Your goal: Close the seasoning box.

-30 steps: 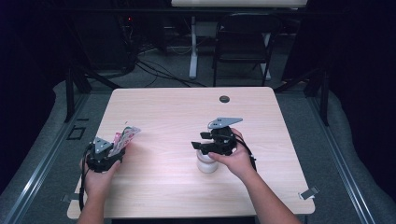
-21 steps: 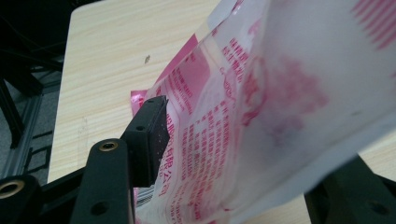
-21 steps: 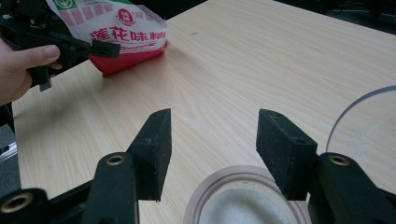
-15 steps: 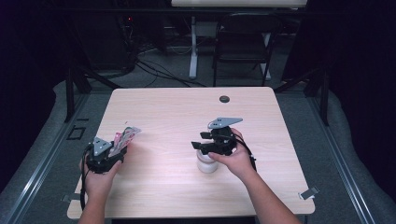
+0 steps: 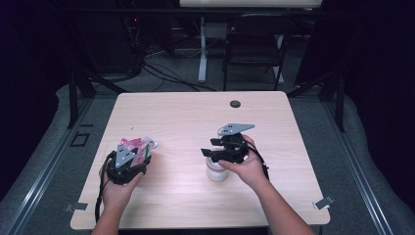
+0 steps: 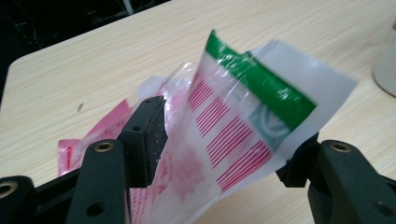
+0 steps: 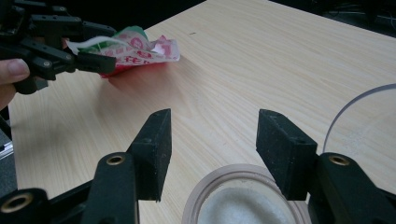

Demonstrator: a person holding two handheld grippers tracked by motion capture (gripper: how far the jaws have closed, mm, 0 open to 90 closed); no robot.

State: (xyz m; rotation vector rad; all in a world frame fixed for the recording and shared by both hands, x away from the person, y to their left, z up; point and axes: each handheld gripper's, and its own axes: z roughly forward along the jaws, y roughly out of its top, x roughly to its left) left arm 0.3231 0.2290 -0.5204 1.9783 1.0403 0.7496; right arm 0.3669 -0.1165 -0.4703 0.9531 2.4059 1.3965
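A crinkly plastic bag printed in pink, red and green sits at the table's left. My left gripper is shut on the bag's near end and holds it tilted up off the wood. In the left gripper view the bag spans the gap between the two pads. A small white jar stands right of centre. Its open mouth shows white grains. My right gripper hovers open just above the jar's rim and points toward the left gripper and the bag.
The light wooden table has a black round grommet near its far edge. A thin clear curved edge shows beside the jar. A folding chair and cables stand on the dark floor beyond.
My left gripper and the bag have shifted slightly to the right. The right gripper and the jar stay where they were.
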